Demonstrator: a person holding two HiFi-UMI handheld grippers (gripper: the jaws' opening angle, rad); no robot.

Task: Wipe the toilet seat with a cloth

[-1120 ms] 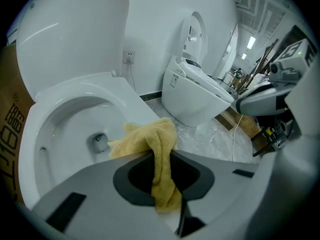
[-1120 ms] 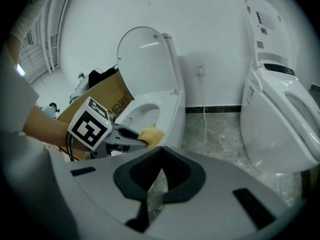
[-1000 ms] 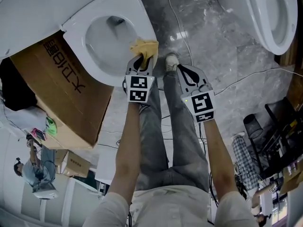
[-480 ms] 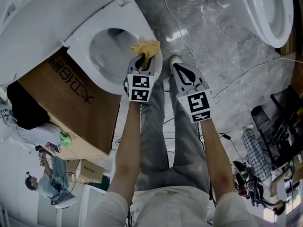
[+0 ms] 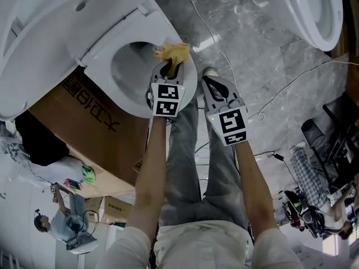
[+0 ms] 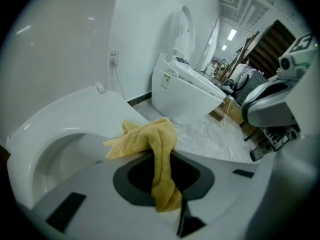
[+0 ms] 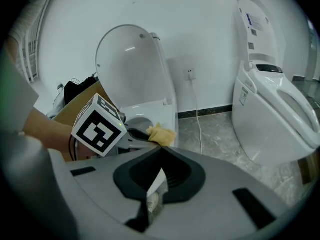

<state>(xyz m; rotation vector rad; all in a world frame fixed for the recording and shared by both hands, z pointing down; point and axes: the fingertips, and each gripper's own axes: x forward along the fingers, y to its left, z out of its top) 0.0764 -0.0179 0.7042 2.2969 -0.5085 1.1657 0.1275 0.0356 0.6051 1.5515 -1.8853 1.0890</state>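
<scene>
- Pinches the yellow cloth [image 6: 160,149] in the left gripper [image 5: 168,67], fingers clamped on a hanging fold, with the loose bunch spilling ahead of the tips.
- Sets that bunch at the toilet seat [image 5: 124,98], on the right part of the ring beside the bowl opening. Seems to touch, though hard to confirm.
- Hangs the right gripper [image 5: 210,80] just beside the left, off the seat and over the floor [image 5: 252,49]. Fingers together on nothing nameable, only a pale sliver at the seam.
- Reads as wiping in progress, not finished. Shows no wet track or sheen, so impossible to say how much of the ring is covered. Probably leaves the left side, the front curve and the back by the hinge.
- Offers free room on the right: bare floor, with the second toilet [image 5: 314,10] well apart.
- Crowds the left, where the cardboard box [image 5: 95,125] sits close under the seat's outer edge, with little space for a gripper body.
- Blocks the back with the raised lid [image 5: 56,27]; likely needs short strokes near the hinge.
- Calls for care at the inner edge, where slack cloth could slip into the bowl, and around the cables [image 5: 279,96] on the floor by the feet.
</scene>
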